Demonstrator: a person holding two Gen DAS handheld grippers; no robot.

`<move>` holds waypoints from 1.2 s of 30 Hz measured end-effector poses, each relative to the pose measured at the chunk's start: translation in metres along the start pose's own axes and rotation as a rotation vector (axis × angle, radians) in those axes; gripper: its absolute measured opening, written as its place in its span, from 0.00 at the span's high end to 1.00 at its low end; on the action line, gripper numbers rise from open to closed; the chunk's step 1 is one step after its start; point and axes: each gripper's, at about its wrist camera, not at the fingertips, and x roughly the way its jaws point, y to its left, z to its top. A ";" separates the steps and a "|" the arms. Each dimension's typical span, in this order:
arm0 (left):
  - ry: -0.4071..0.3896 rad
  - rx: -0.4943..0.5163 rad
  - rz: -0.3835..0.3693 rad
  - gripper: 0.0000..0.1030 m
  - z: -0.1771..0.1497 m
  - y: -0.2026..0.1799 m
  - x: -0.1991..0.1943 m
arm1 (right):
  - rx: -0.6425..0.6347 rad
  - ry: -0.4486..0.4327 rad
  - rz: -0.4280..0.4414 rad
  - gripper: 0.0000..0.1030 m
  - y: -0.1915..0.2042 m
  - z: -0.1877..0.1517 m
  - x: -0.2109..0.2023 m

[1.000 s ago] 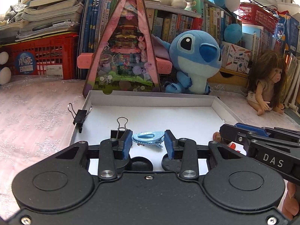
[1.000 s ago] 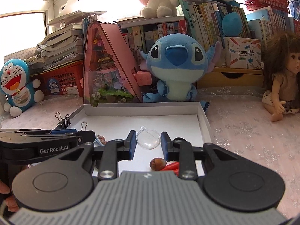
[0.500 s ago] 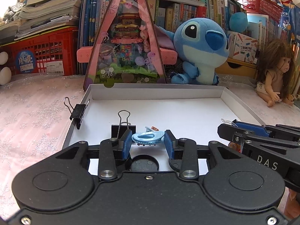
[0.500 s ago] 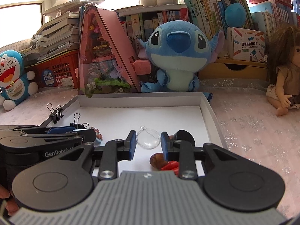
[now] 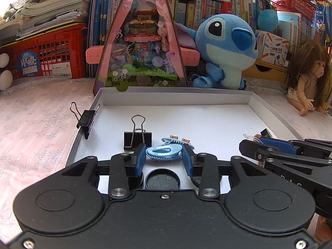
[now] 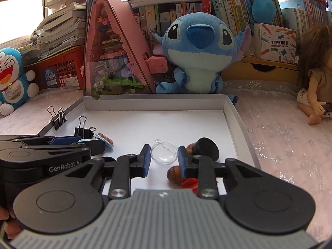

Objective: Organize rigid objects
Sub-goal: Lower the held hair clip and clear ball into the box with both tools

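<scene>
A shallow white box lid (image 5: 174, 98) (image 6: 153, 103) lies on the pink tablecloth. My left gripper (image 5: 164, 155) is shut on a light blue hair clip (image 5: 164, 153) just above the lid's near part. A second toothed clip (image 5: 176, 140) lies behind it, beside a black binder clip (image 5: 137, 139). Another binder clip (image 5: 85, 120) grips the lid's left rim. My right gripper (image 6: 162, 155) is shut on a clear plastic ball (image 6: 164, 153) over the lid. An acorn (image 6: 173, 173), a red piece (image 6: 187, 183) and a black round object (image 6: 205, 150) lie under its right finger.
A pink triangular toy box (image 5: 141, 41), a blue plush (image 5: 226, 49), a red crate (image 5: 47, 54) and bookshelves stand behind the lid. A doll (image 5: 309, 78) sits at the right. A Doraemon plush (image 6: 12, 78) stands far left. A black round cap (image 5: 162, 181) lies under my left gripper.
Both grippers have sunk slightly toward the lid with their objects still held. The view now shows more of the lid's floor and the second clip.
</scene>
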 end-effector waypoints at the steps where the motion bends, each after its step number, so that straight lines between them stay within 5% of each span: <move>1: 0.001 0.001 0.001 0.66 0.000 0.000 0.000 | 0.002 0.003 -0.001 0.68 0.000 0.000 0.000; 36: 0.011 0.042 0.034 0.65 0.000 -0.008 0.002 | 0.005 0.052 -0.030 0.66 -0.001 0.001 0.005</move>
